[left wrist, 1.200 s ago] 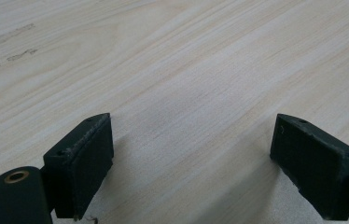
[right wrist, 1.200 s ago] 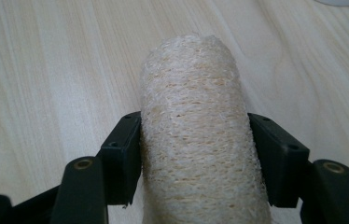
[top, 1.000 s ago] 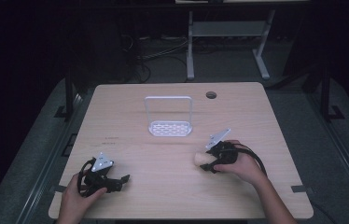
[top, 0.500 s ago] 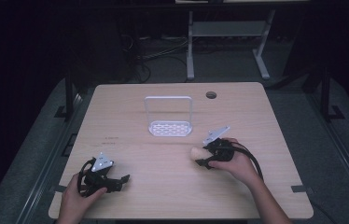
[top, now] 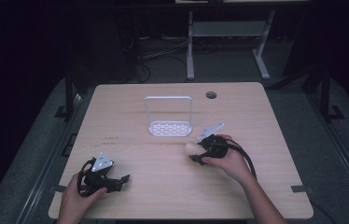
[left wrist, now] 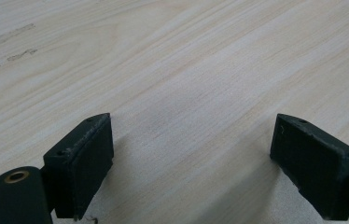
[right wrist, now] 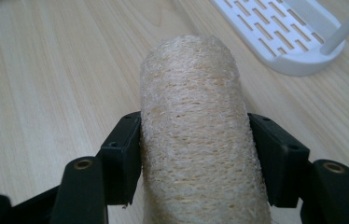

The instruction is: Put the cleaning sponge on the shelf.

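On the left, my left tongs (top: 121, 179) sit low on the wooden tabletop (top: 163, 186) near the front edge, with the jaws wide apart and nothing between them. In the middle, toward the back, stands a white slotted rack (top: 169, 127). Just to its right and a bit nearer me, my right tongs (top: 195, 153) squeeze a tan loofah roll (right wrist: 196, 135) from both sides, the roll sticking out past the jaws toward the rack.

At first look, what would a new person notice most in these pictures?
The pale loofah roll clamped in the right gripper stands out, close to the white slotted rack at the middle of the wooden table. The left gripper rests open near the table's front left corner.
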A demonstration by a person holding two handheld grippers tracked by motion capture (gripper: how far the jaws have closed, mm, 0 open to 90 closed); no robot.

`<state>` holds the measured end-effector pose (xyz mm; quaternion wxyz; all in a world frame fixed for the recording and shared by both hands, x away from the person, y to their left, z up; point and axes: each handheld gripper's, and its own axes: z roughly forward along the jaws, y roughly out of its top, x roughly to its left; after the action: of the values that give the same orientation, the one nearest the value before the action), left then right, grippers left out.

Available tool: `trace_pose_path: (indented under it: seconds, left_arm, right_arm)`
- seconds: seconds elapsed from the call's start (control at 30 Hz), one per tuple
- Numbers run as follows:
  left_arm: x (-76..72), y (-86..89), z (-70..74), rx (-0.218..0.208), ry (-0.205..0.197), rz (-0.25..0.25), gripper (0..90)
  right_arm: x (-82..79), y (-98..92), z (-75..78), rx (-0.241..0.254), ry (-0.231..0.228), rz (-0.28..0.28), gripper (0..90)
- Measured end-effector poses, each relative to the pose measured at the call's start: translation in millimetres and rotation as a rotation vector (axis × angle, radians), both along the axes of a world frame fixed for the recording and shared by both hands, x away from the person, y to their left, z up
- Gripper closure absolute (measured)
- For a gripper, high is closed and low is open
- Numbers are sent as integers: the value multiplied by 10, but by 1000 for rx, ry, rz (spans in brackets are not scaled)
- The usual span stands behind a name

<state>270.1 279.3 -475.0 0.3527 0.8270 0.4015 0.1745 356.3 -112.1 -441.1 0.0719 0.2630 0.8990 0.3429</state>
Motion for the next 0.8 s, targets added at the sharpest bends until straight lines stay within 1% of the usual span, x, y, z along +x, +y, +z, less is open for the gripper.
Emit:
trace_pose_path:
  seconds: [0.17,0.47,0.8]
  left_arm:
    - [-1,-1,0,-1,1,1,128]
    - [-1,-1,0,0,2,1,128]
    - [-1,-1,0,0,2,1,128]
  right_arm:
    - [31,63,29,9,-11,2,389]
    - [99,167,69,30,-25,-15,389]
    - [184,262,95,34,-37,-32,389]
